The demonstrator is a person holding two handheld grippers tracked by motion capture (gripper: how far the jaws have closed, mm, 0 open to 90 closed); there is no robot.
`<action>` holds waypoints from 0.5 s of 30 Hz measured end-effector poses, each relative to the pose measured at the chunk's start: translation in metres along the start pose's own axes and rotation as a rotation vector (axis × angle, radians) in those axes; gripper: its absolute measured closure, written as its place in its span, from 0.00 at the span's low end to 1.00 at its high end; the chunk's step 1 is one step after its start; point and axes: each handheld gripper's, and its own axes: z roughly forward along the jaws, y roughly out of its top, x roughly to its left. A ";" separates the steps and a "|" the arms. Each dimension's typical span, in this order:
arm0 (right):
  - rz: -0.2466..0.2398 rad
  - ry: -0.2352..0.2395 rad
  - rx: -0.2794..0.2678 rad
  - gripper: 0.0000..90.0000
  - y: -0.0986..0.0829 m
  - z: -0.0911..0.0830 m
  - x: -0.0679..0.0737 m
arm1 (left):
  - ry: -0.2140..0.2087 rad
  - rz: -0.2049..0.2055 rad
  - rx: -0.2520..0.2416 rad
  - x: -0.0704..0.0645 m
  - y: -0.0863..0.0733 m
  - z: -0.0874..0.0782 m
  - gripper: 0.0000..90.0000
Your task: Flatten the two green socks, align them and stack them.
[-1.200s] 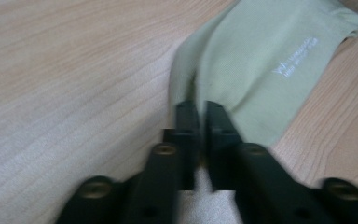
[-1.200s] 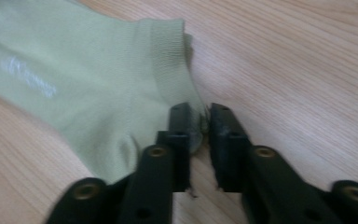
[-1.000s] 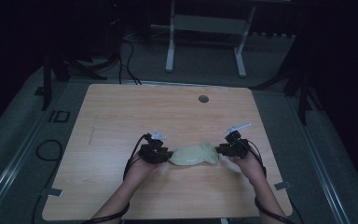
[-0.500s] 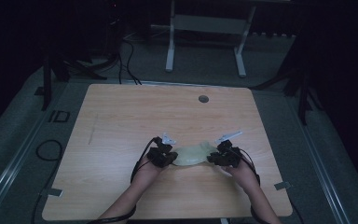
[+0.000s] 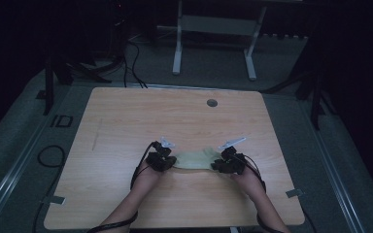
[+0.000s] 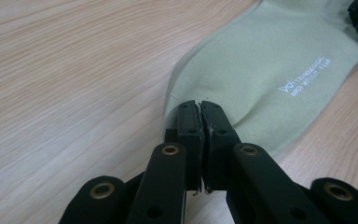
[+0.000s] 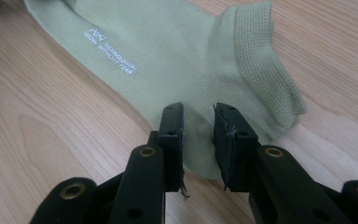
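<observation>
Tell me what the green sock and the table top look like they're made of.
Sock: soft, matte knit fabric, probably cotton blend; fine weave, ribbed mesh cuff, white printed lettering. Table: light wood-grain top, smooth, possibly laminate rather than solid wood.

table [image 5: 126,121] wood | grommet [image 5: 212,103] far edge | desk frame [image 5: 213,29] behind

The left claw [image 6: 200,114] pinches the pale green sock's [image 6: 265,70] edge.

Sock's [image 6: 279,60] toe end past left gripper view's edge
</observation>
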 end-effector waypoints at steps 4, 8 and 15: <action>0.001 0.008 0.003 0.75 0.003 0.001 0.001 | -0.032 0.008 -0.014 -0.001 -0.001 -0.001 0.88; -0.012 0.016 -0.016 0.63 0.006 -0.005 0.005 | -0.071 0.011 -0.063 -0.004 0.001 -0.011 0.70; -0.004 -0.001 -0.093 0.38 0.010 -0.022 0.007 | -0.116 0.036 -0.116 -0.016 -0.001 -0.023 0.40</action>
